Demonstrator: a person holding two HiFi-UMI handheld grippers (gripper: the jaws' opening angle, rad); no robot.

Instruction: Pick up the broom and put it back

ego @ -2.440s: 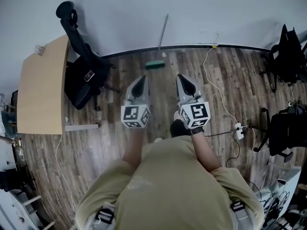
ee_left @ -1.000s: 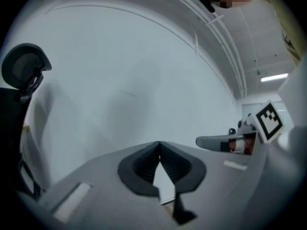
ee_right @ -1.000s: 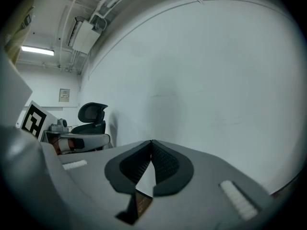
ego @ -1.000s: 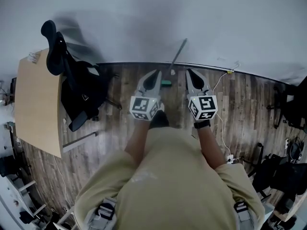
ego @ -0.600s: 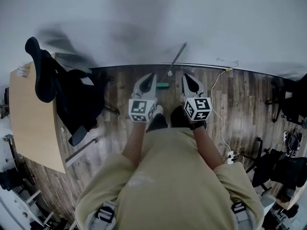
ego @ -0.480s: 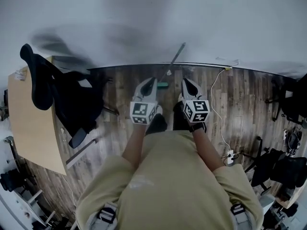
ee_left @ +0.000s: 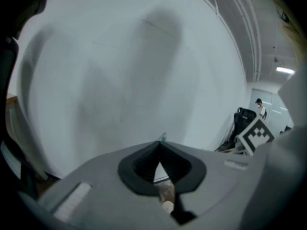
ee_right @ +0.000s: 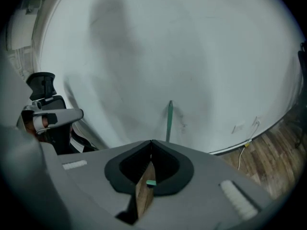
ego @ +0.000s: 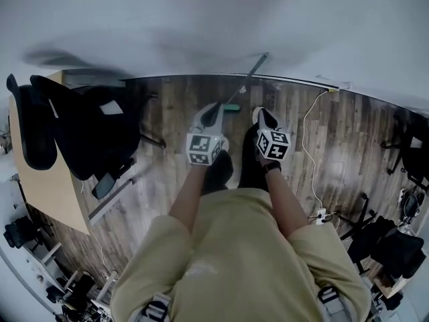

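Wood floor (ego: 167, 113) meets a white wall (ego: 201, 25); the broom (ego: 249, 79) leans there, green head down. We find the left tongs (ego: 214, 106) and right tongs (ego: 261, 112) closed, empty. We judge it light and stiff; grip mid-handle.

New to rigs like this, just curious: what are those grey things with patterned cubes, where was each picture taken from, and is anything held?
A person holds a hand-worked gripper in each hand: left gripper and right gripper; the cubes belong to them. One picture comes from a camera on the person's head, looking down; the other two from cameras riding on the grippers. Both are shut, holding nothing. The broom leans on the white wall, head on the wooden floor.
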